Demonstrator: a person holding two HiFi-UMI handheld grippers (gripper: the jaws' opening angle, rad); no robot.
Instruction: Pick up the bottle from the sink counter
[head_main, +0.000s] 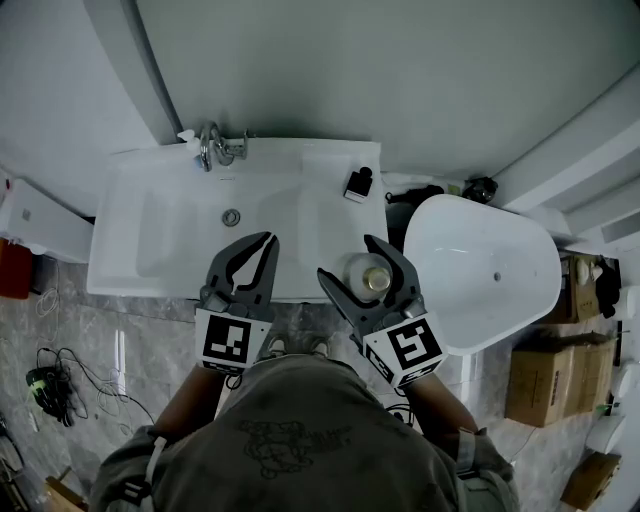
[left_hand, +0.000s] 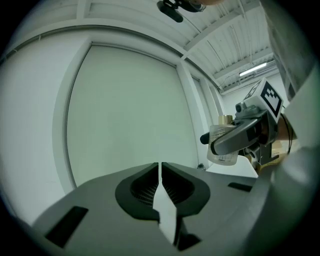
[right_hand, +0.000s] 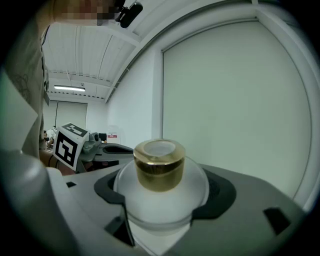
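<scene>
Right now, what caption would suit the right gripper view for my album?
Right claw clamped on a frosted round bottle with a gold cap, pale wall behind.

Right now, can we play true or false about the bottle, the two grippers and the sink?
1. The right gripper holds a bottle with a gold cap. True.
2. The left gripper holds the bottle too. False: its jaws are together with nothing between them.
3. The bottle lies on its side in the sink. False: it stands upright between the right gripper's jaws.
4. A faucet stands at the sink's far edge. True.
</scene>
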